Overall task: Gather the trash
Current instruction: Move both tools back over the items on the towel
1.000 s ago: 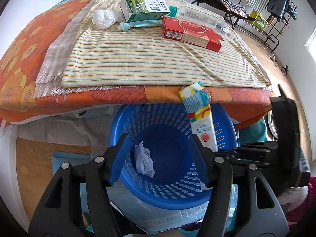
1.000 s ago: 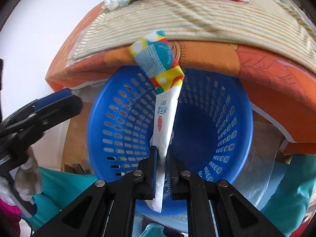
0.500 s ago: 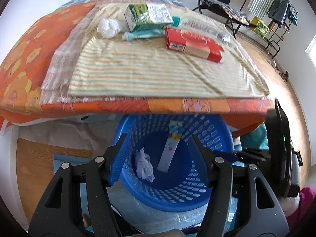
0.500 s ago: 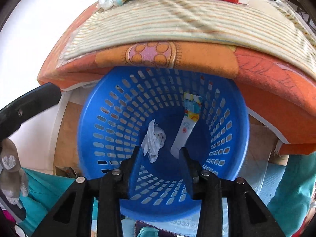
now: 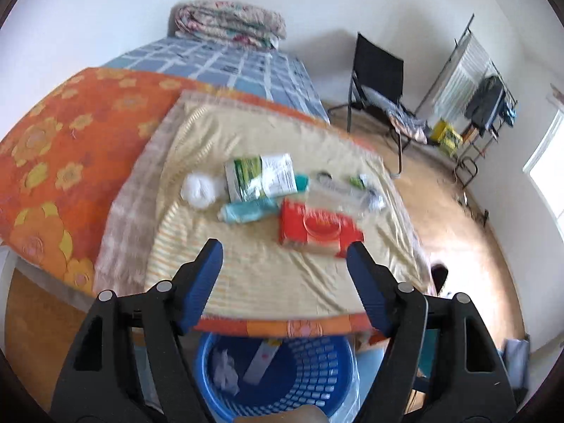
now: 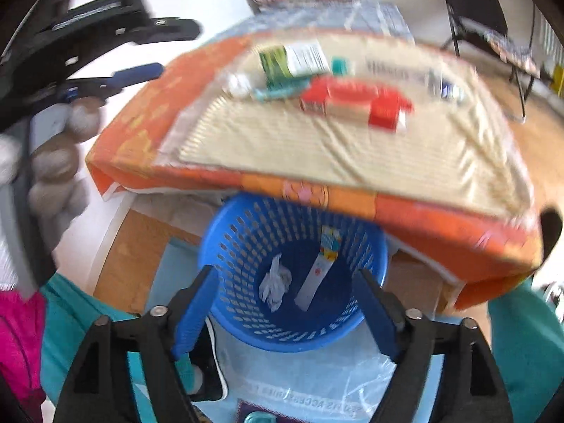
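Note:
A blue perforated basket (image 6: 243, 246) stands on the floor under the bed's edge. Inside it lie a crumpled white tissue (image 6: 275, 282) and a long colourful wrapper (image 6: 319, 268). My right gripper (image 6: 285, 275) hangs above the basket, its jaws opening with nothing between them. My left gripper (image 5: 283, 250) hovers over the striped cloth (image 5: 253, 275), jaws opening and empty. On the cloth lie a red box (image 5: 317, 227), a green-and-white carton (image 5: 261, 176), a teal tube (image 5: 246, 209), a white tissue ball (image 5: 199, 187) and a clear plastic bottle (image 5: 349, 190).
The bed has an orange flowered cover (image 5: 70, 148) and a blue checked sheet (image 5: 225, 63) with folded bedding (image 5: 229, 23). A black chair (image 5: 377, 81) and a clothes rack (image 5: 483, 105) stand on the wooden floor. A gloved hand (image 6: 56, 162) holds the left gripper.
My right gripper opened and dropped the colourful wrapper into the basket. Both grippers then rose; the left view now looks over the bed top instead of down into the basket.

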`<state>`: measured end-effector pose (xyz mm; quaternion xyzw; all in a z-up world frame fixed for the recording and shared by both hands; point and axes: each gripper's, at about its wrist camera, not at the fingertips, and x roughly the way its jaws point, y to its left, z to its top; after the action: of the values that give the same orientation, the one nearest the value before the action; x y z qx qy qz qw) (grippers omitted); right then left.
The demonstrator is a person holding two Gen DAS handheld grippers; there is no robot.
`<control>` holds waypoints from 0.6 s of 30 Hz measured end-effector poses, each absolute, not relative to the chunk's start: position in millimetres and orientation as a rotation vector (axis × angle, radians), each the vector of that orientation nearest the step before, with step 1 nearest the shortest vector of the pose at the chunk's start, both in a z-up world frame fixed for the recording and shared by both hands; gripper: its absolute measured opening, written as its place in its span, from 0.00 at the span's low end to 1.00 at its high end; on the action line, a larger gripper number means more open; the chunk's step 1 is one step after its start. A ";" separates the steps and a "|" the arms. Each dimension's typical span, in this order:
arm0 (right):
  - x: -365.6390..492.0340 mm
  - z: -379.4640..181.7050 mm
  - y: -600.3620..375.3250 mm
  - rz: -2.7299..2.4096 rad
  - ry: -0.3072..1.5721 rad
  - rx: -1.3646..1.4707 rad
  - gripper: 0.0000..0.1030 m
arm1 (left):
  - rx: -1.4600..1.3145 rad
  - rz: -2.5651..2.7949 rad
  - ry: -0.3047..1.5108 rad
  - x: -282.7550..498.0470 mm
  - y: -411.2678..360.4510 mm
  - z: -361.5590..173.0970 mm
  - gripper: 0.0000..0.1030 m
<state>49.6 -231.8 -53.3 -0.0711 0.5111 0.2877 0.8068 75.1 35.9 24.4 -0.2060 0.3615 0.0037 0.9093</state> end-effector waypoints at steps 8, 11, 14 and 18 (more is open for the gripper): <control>62.5 -14.7 -232.7 0.630 1.034 -0.123 0.84 | -0.501 0.056 0.771 84.4 77.8 13.7 0.73; 81.0 -6.9 -241.9 0.620 1.042 -0.052 0.84 | -0.520 0.078 0.792 85.7 87.7 6.4 0.73; 98.5 -3.1 -249.2 0.619 1.033 0.003 0.87 | -0.528 0.094 0.812 90.0 94.7 0.2 0.73; 121.0 -3.5 -252.9 0.629 0.988 -0.016 0.89 | -0.564 0.107 0.829 99.5 102.6 -7.9 0.73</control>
<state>121.0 -252.9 -3.5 -0.0075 0.4662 0.2967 0.8334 99.5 102.6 -7.9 -0.2700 0.3972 0.0511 0.8756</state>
